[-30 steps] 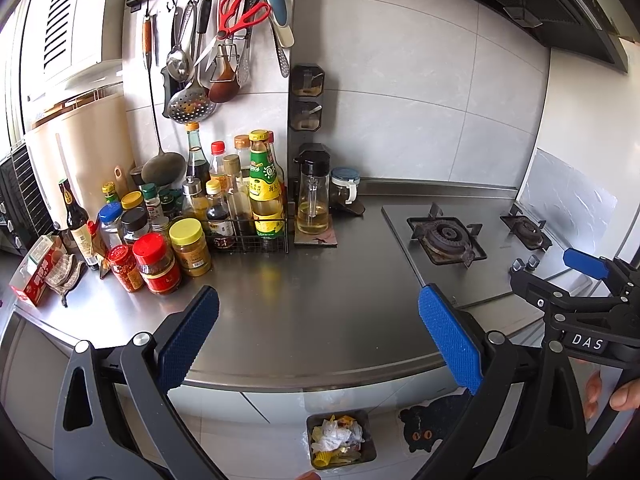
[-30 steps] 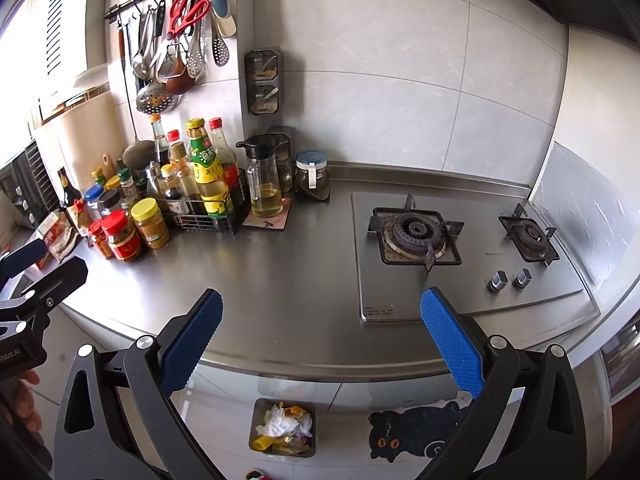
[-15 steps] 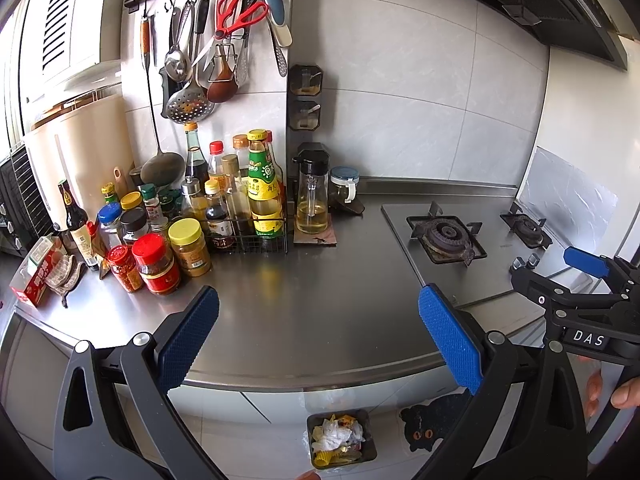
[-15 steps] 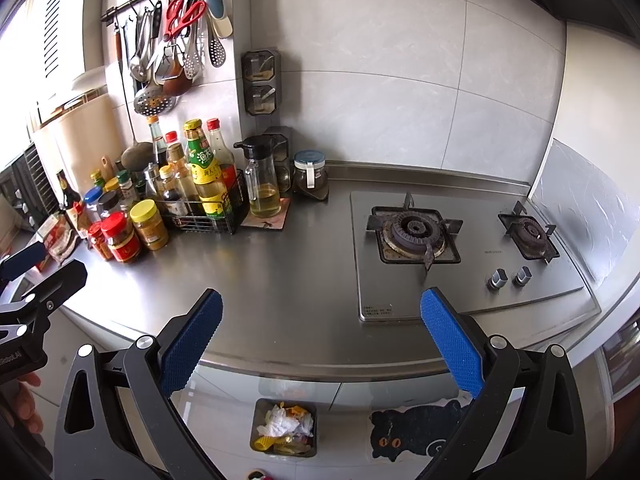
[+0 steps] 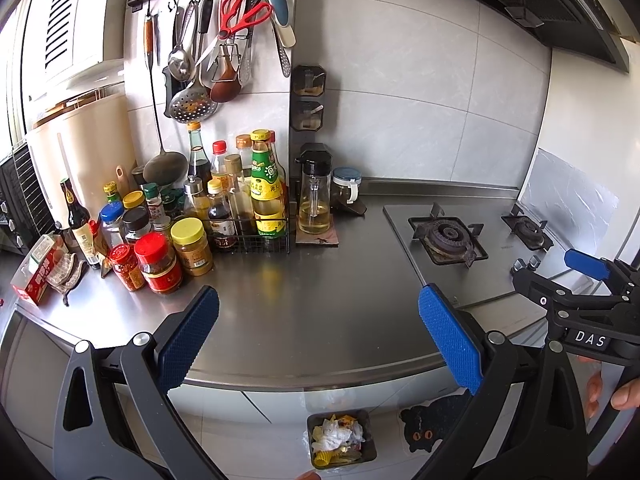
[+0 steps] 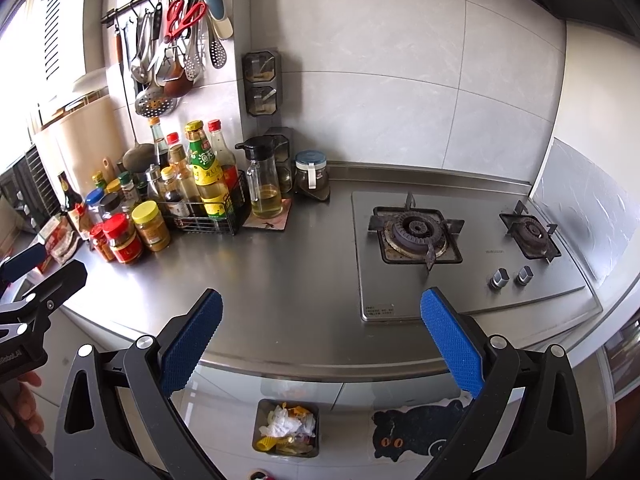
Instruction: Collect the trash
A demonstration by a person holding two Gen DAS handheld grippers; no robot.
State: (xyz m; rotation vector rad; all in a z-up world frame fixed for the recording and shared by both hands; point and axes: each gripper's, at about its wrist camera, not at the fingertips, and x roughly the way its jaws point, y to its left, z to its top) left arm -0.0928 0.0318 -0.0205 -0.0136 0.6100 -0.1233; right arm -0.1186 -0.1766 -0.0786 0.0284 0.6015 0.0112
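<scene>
A small dark trash bin (image 5: 341,438) full of white and yellow wrappers stands on the floor below the steel counter (image 5: 304,292); it also shows in the right wrist view (image 6: 286,428). My left gripper (image 5: 318,336) is open and empty, held above the counter's front edge. My right gripper (image 6: 320,340) is open and empty, also above the front edge. The right gripper shows at the right of the left wrist view (image 5: 588,280). The left gripper shows at the left of the right wrist view (image 6: 36,276).
Sauce bottles in a wire rack (image 5: 248,216) and jars (image 5: 158,264) crowd the counter's back left. A glass oil jug (image 5: 315,196) stands beside them. A two-burner gas hob (image 6: 460,248) fills the right. Utensils hang on a wall rail (image 5: 216,32). A black cat mat (image 6: 416,432) lies on the floor.
Both views have shifted very slightly; the grippers stay open and nothing was picked up or let go.
</scene>
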